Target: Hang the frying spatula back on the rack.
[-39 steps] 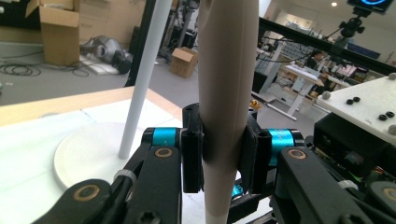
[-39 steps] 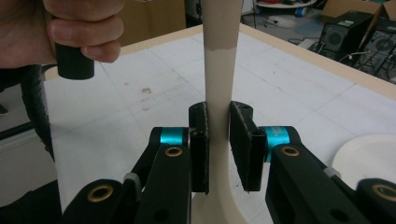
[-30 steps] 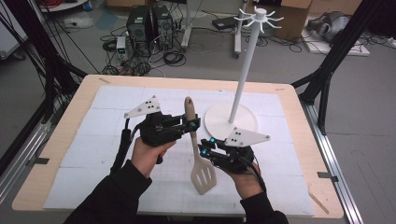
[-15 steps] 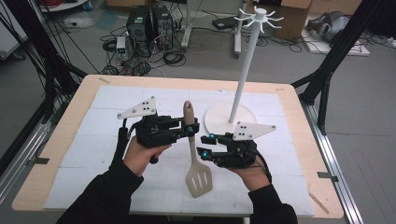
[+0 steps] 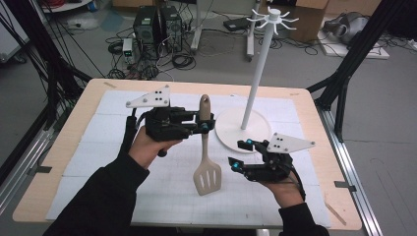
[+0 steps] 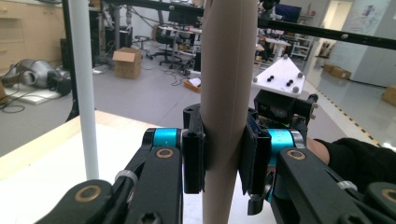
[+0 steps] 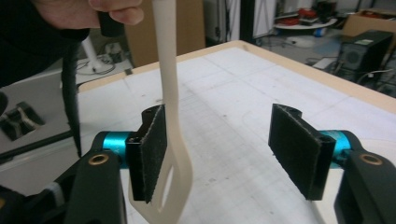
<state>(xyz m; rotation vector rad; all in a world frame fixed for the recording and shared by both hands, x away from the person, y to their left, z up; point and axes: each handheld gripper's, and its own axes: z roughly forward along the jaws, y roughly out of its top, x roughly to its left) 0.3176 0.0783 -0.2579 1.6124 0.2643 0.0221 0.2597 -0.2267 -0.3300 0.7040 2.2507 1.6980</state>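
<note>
Slotted spatula held upright over the white mat, left gripper only.
Left gripper (image 5: 209, 123) clamped on the beige slotted spatula (image 5: 206, 167) at its handle, blade hanging down; right gripper (image 5: 238, 154), jaws just been opening, stands apart beside the blade, near the white hook stand (image 5: 259, 73).

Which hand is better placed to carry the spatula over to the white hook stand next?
Left. The left gripper is clamped on the spatula handle, holding it upright beside the white hook stand. The right gripper has just been opening; its pads stand apart and the spatula only passes by one pad.
</note>
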